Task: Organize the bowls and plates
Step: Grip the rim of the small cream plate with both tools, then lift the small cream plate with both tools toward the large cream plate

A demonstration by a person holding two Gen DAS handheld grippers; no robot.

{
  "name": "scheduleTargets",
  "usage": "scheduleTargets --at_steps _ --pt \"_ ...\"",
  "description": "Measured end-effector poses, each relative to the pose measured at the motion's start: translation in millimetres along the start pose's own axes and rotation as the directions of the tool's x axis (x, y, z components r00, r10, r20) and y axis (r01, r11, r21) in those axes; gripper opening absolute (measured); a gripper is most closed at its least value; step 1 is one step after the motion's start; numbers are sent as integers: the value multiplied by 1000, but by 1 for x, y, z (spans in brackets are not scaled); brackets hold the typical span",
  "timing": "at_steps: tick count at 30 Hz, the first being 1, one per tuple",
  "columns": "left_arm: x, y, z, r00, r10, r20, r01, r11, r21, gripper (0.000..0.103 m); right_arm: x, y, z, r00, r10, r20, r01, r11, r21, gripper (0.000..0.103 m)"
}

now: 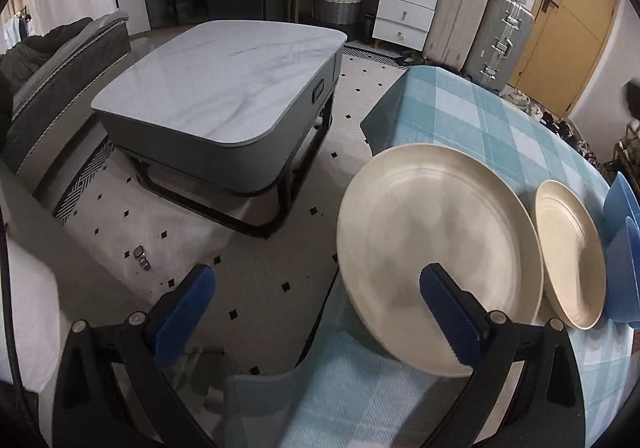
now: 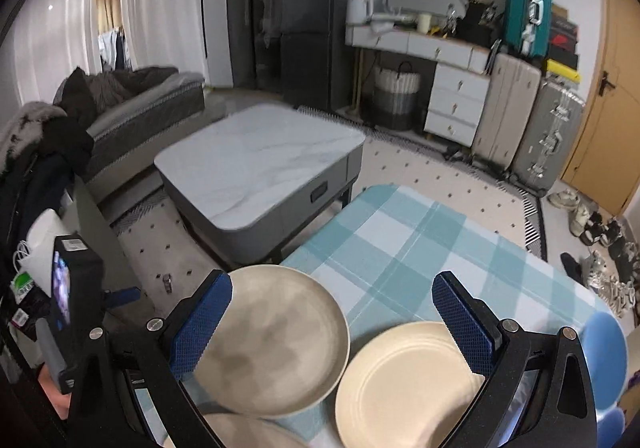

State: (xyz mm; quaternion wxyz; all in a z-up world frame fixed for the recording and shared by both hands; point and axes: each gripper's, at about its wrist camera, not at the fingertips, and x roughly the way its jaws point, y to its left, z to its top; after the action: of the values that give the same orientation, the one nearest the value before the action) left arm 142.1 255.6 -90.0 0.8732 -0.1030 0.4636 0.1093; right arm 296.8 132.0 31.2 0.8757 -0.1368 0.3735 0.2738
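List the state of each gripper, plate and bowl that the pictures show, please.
left gripper: open, holds nothing
right gripper: open, holds nothing
large plate: on the checked tablecloth, empty
small plate: beside the large plate, empty
blue bowls: beside the small plate, at the picture's edge

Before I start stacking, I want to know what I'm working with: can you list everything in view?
Large plate: one, beige, near the left edge of the checked table.
Smaller plate: one, cream, right of the large plate.
Third plate: beige rim at the bottom edge of the right wrist view.
Bowls: two, blue, right of the smaller plate.
Tablecloth: one, blue-and-white check.
Coffee table: one, grey marble top, on the floor.
Suitcases: three; beige and silver standing, teal on top.
Left gripper: open, at the large plate's near edge.
Right gripper: open, above the plates.
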Motion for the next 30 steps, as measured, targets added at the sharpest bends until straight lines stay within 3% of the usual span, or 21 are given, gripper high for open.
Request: scheduleTargets --at_steps 3,8,15,18,24,30 --pt "12 0 2 1000 -12 -10 12 1000 15 102 46 5 -11 996 -15 -88 9 997 -75 98" --pt "27 2 1 999 -17 -41 17 1000 9 102 99 -1 -36 978 -53 -204 28 992 -123 80" --pt "33 5 0 998 -43 -50 43 999 -4 100 123 -5 -53 970 -37 -239 2 989 -147 79" --pt "36 5 1 996 -64 -59 64 998 0 89 128 -5 -57 964 -39 -262 -3 988 -157 70" --pt "42 6 0 992 -95 -86 95 995 -9 85 145 -3 -64 942 -68 -329 8 984 -179 61" --pt "44 7 -3 988 -118 -104 117 993 -15 69 149 1 -69 933 -47 -356 -24 981 -192 44"
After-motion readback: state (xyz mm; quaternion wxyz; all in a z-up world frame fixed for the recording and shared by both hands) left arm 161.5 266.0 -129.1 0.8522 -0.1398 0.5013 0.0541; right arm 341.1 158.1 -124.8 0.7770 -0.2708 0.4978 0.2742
